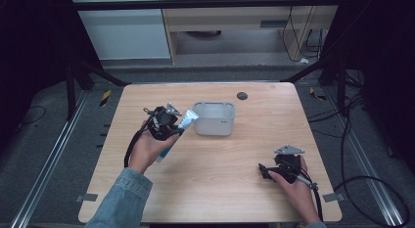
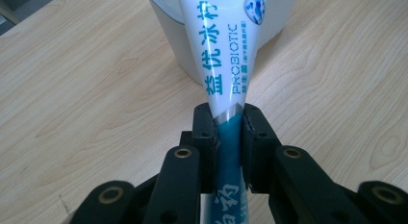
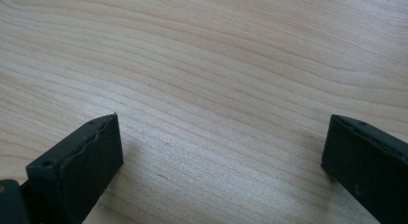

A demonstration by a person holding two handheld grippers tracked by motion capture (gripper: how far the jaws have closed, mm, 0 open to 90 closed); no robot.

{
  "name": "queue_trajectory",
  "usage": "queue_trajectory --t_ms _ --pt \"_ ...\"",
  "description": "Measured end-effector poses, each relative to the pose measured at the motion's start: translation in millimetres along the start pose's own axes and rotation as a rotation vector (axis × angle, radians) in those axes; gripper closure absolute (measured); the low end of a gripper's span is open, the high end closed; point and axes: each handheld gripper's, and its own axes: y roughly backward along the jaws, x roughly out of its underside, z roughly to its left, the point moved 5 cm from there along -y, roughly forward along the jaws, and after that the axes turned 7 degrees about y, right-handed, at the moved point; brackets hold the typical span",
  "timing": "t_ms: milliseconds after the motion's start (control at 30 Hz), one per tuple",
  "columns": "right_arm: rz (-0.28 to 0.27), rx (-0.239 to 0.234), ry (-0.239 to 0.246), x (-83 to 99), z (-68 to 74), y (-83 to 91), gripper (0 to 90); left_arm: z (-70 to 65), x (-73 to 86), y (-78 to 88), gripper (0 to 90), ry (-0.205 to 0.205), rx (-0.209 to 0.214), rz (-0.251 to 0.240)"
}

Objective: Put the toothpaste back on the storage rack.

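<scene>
1. Left gripper (image 2: 225,120) was clamped on the tube (image 2: 226,51), jaws pinching it at the band where white print meets teal.
2. Tube was held off the table (image 1: 220,154), toward the far-left part, its flat crimped end reaching to the near-left rim of the bin (image 1: 214,119).
3. Right gripper (image 1: 274,170) rested near the near-right corner, jaws wide apart with nothing between them, bare wood below.
4. Handling, judged: tube light and soft-walled, glossy skin likely slippery; a hard squeeze could dent it or force paste toward the cap.
5. Best hold, judged: across the flat faces at mid-body, as here; the thin crimp would flex and slip.
</scene>
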Motion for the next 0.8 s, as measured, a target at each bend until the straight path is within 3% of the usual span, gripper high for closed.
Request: queue_trajectory --t_ms 567,800 --pt "0.0 0.0 0.002 0.0 -0.1 0.0 0.9 -15.3 -12.7 2.1 77.8 -0.008 0.001 -0.059" --pt "-0.001 0.002 0.002 0.1 0.1 0.2 0.9 -30.6 -21.9 4.7 77.8 -0.046 -0.012 -0.076"
